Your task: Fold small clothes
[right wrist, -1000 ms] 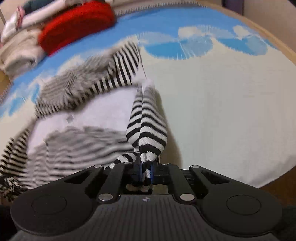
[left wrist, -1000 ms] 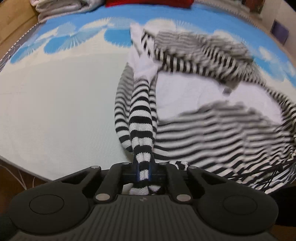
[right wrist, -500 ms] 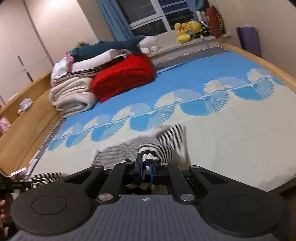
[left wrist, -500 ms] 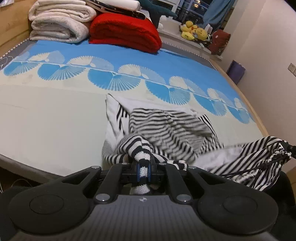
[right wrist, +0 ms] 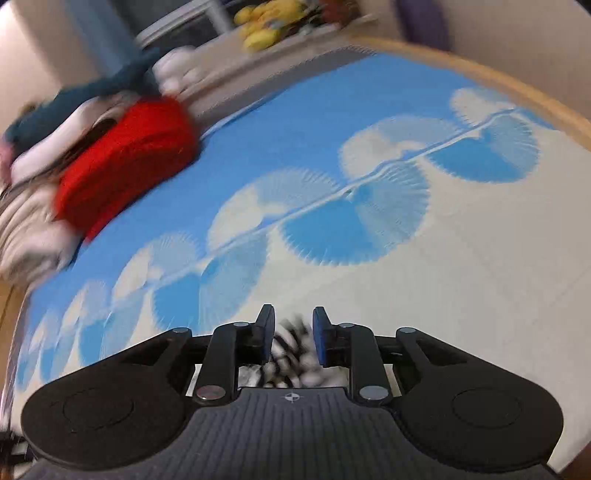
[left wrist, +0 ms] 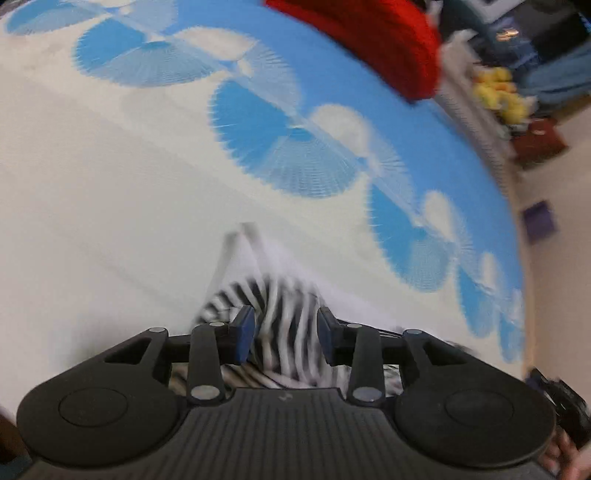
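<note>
A black-and-white striped garment (left wrist: 280, 306) lies on the bed sheet (left wrist: 110, 206), its white inner side showing just beyond it. My left gripper (left wrist: 284, 332) hangs over it with its jaws opening; striped cloth sits loosely between the blue pads (left wrist: 243, 330), which do not press on it. In the right wrist view my right gripper (right wrist: 293, 338) also has its jaws opening. A bunch of the striped garment (right wrist: 291, 350) shows between and below its pads, blurred and free of them. Most of the garment is hidden under both grippers.
The sheet (right wrist: 461, 295) is cream near me and blue with fan shapes farther off. A red blanket (right wrist: 125, 162) and folded white towels (right wrist: 29, 229) sit at the far end. Yellow plush toys (right wrist: 266, 29) line a ledge. A wooden bed edge (right wrist: 517, 96) runs on the right.
Both grippers were shut on striped cloth and lifted it forward over the bed; now both have tipped down over the garment and their jaws have parted, releasing the cloth.
</note>
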### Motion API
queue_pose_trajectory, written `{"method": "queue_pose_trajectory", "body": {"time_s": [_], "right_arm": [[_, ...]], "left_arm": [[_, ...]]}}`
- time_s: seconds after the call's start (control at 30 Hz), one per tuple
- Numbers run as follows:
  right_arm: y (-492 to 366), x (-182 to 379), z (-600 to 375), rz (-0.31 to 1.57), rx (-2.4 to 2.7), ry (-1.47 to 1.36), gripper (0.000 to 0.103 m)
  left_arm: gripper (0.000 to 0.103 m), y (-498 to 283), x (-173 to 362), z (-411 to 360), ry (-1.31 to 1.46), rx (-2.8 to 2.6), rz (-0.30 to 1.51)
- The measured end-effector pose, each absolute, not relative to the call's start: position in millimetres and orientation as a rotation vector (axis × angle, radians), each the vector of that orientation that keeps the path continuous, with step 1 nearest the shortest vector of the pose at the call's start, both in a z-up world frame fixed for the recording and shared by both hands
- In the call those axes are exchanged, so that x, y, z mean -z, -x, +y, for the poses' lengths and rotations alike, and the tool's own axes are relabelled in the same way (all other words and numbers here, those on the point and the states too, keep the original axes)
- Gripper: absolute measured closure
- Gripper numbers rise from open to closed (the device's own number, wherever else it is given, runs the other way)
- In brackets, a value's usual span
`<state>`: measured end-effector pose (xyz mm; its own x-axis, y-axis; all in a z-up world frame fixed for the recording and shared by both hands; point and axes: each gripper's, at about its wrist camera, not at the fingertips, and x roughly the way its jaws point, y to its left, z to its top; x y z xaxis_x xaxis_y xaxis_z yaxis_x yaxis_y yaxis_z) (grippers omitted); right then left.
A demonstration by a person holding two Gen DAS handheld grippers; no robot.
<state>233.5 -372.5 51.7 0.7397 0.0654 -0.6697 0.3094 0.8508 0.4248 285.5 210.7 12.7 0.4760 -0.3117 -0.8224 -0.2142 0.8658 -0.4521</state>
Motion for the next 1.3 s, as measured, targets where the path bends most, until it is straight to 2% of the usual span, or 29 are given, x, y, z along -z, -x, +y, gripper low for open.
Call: {"method": "queue_pose_trajectory", "body": {"time_s": [0.2,0.3,0.33,0.37,0.4,0.73,0.77,0.8,0.83,0.87,0.9,1.0,1.07,1.1,1.17,1.23,1.3], "right_arm": [[-230,-13,-362,0.742,0.031,-0.390,0.078],[-237,5,-351,0.802,-0.047,-0.386,0.075],[-239,6,-343,0.809,-0.083,-0.368,0.070],[-242,8,-334,0.816,-0.113,-0.329,0.063],[-243,11,-323,0.821,-0.139,-0.270,0.062],[-266,40,-234,0.915,-0.255,0.092,0.061],[-269,42,-230,0.928,-0.249,0.114,0.065],[-272,43,-227,0.936,-0.243,0.121,0.075],[-276,43,-226,0.934,-0.237,0.116,0.101],[-278,39,-224,0.908,-0.230,0.104,0.102],[-279,31,-226,0.858,-0.227,0.083,0.103],[-273,-9,-233,0.584,-0.254,-0.067,0.103],[-277,-15,-228,0.527,-0.234,-0.060,0.103],[-285,-5,-221,0.585,-0.214,-0.030,0.103],[-303,25,-211,0.745,-0.146,0.038,0.102],[-318,47,-209,0.876,-0.136,0.022,0.100],[-325,51,-213,0.924,-0.135,-0.024,0.098]], "left_arm": [[0.059,-279,10,178,0.272,0.165,1.060],[0.044,-275,15,159,0.147,0.208,1.021],[0.043,-272,17,152,0.104,0.210,1.002],[0.043,-271,20,147,0.078,0.215,0.987],[0.043,-272,23,142,0.067,0.225,0.983],[0.043,-309,53,86,-0.053,0.230,1.064],[0.046,-313,59,84,-0.089,0.219,1.094],[0.065,-318,63,84,-0.112,0.207,1.119],[0.090,-322,65,89,-0.109,0.187,1.136],[0.096,-326,61,100,-0.058,0.170,1.131],[0.101,-330,53,114,0.020,0.133,1.092],[0.101,-334,18,152,0.170,-0.028,0.875],[0.101,-341,24,161,0.229,-0.022,0.898],[0.101,-346,36,156,0.206,0.003,0.970],[0.094,-353,57,140,0.122,0.016,1.082],[0.067,-357,64,133,0.087,0.014,1.115],[0.055,-356,57,144,0.145,0.012,1.081]]}}
